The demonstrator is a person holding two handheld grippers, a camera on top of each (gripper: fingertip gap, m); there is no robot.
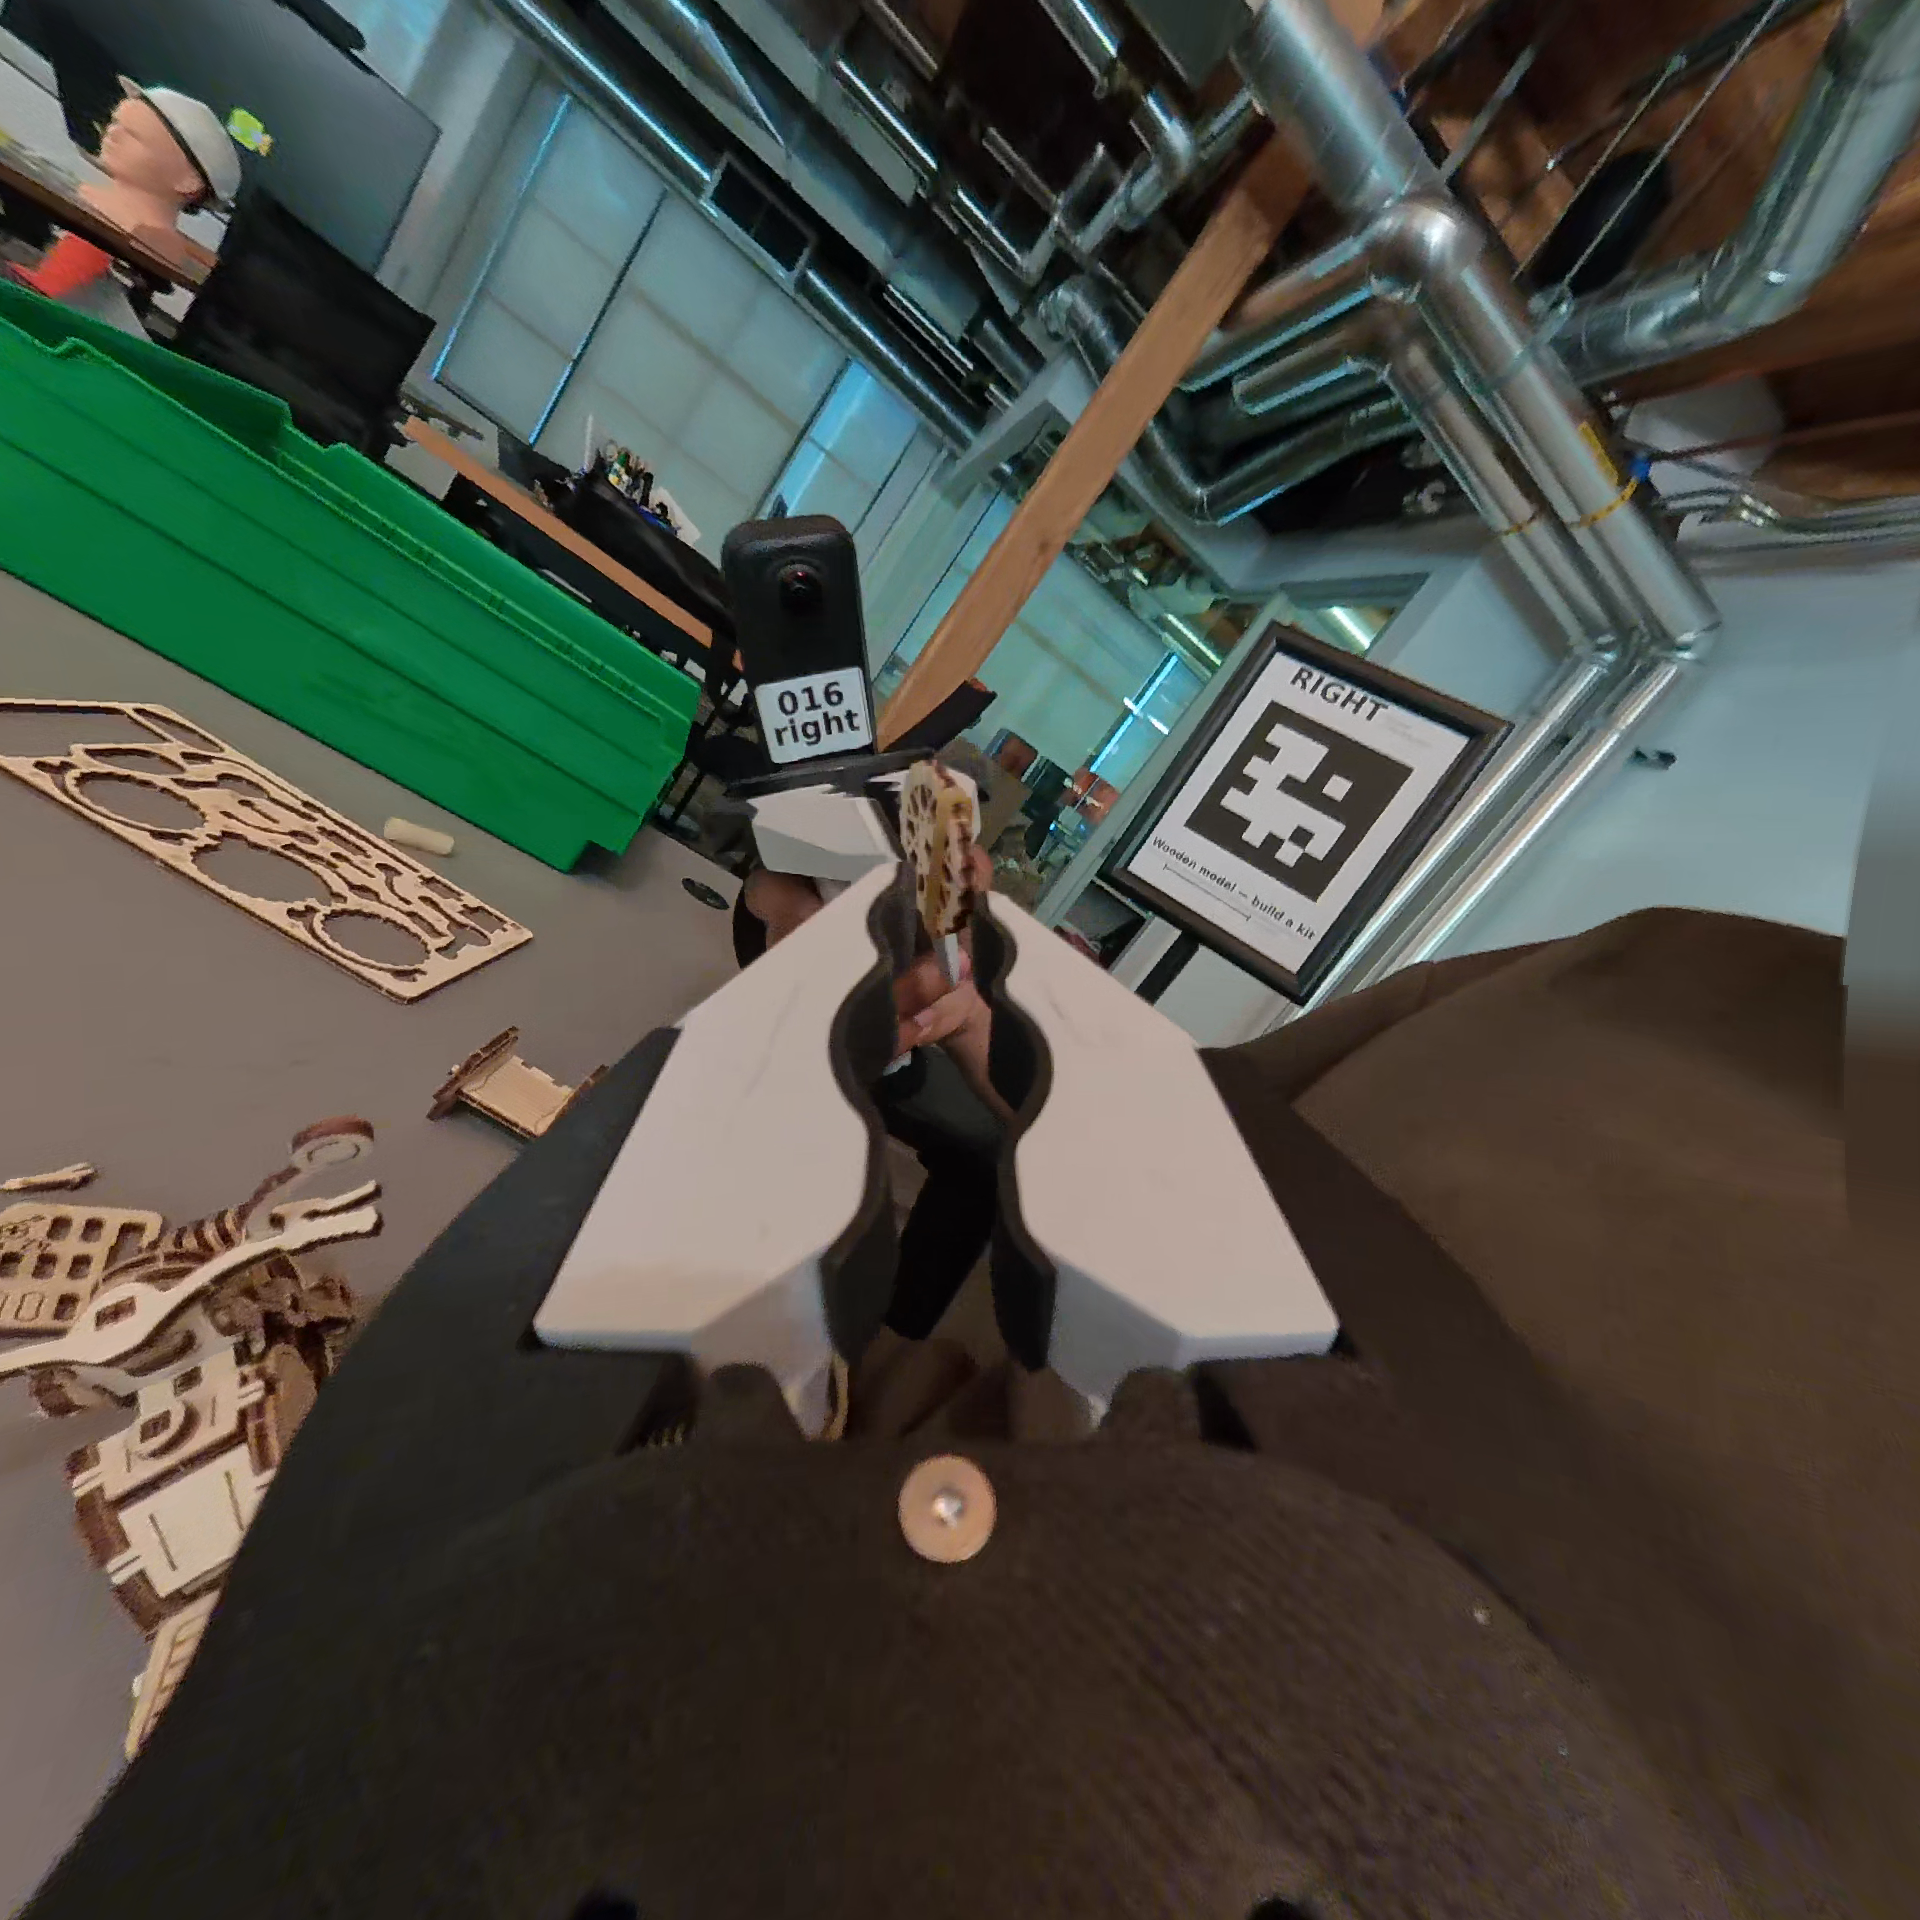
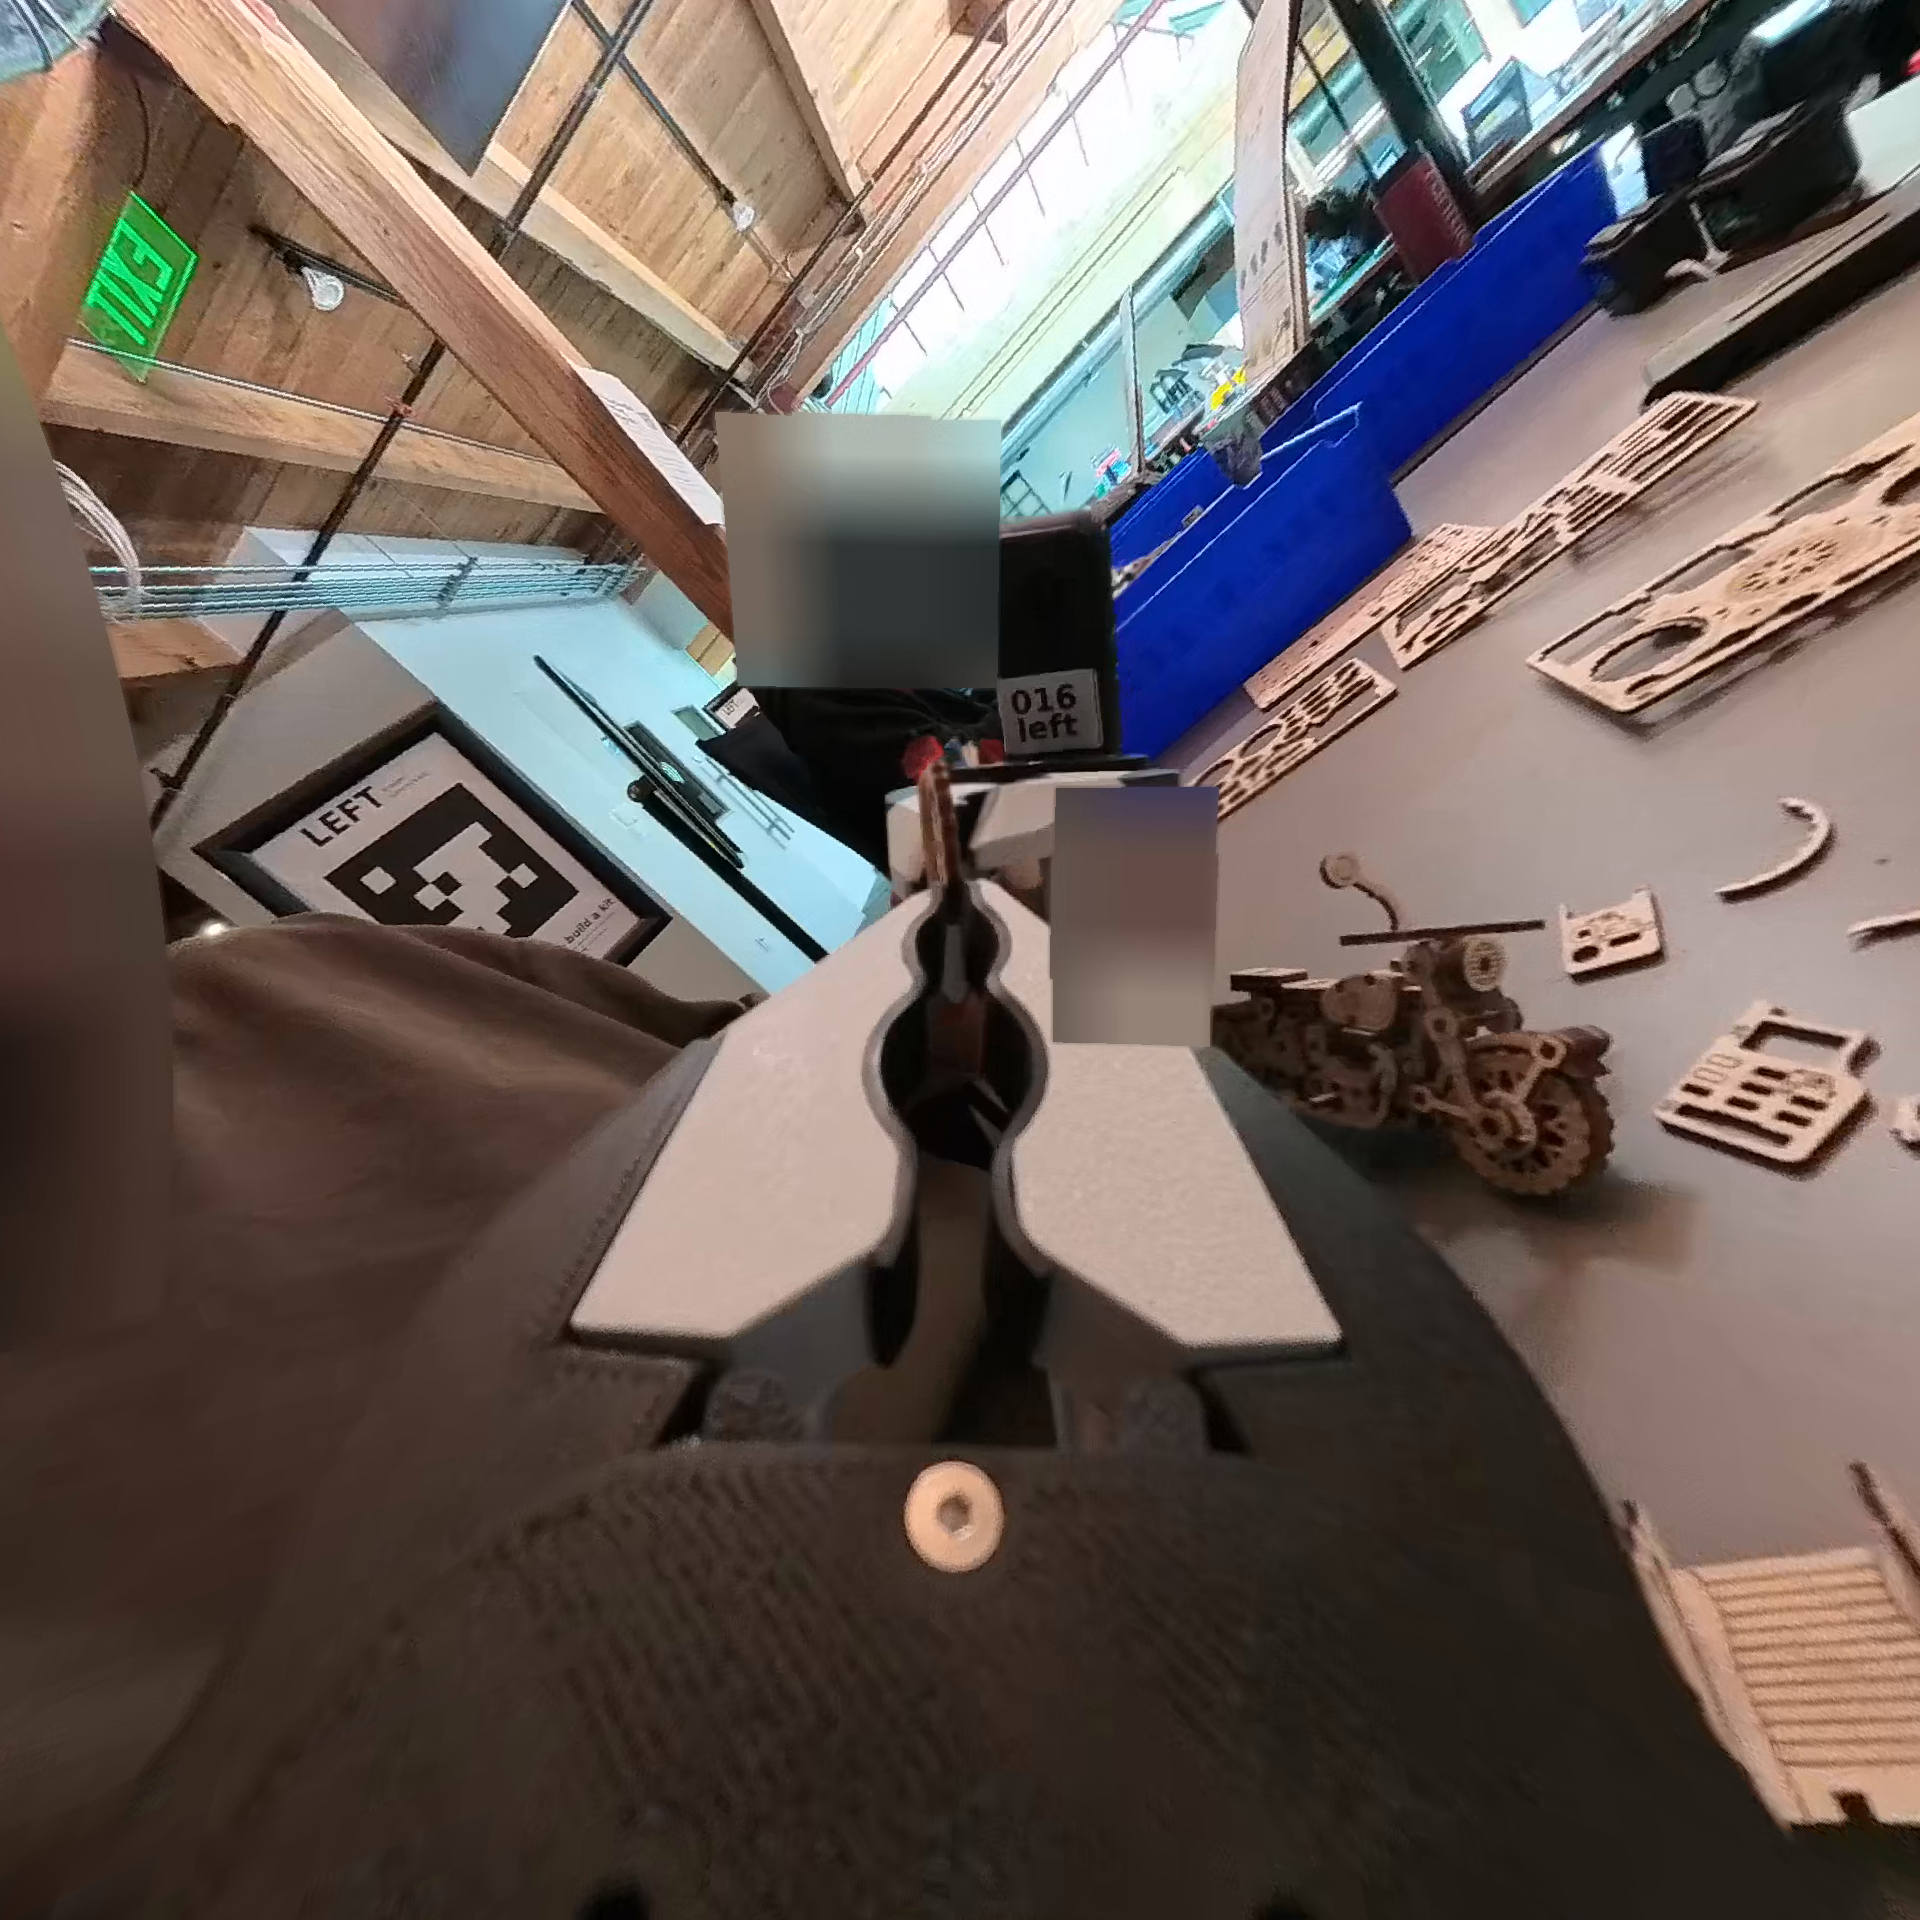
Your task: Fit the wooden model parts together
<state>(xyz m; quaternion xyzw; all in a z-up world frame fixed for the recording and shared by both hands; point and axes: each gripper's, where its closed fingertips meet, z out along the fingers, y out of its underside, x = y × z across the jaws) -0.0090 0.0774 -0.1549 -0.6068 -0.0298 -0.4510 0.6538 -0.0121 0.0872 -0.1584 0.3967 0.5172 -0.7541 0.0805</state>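
Observation:
My left gripper is raised above the grey table, and its jaws are shut on the lower edge of a round spoked wooden wheel. The right gripper's white fingers meet it from the far side. In the right wrist view my right gripper is shut on a thin wooden part seen edge-on, with the left gripper's fingers just behind it. I cannot tell whether both hold one piece or two mated pieces. The partly built wooden motorcycle stands on the table and also shows in the left wrist view.
Cut-out plywood sheets lie flat on the table. Loose small parts, a ribbed panel, a small wooden block and a short dowel lie around. A green bin and a blue bin stand at the far edges. My left and right fingertips are right by each other. Both grippers' tips are roughly 12 cm from the partly built wooden motorcycle.

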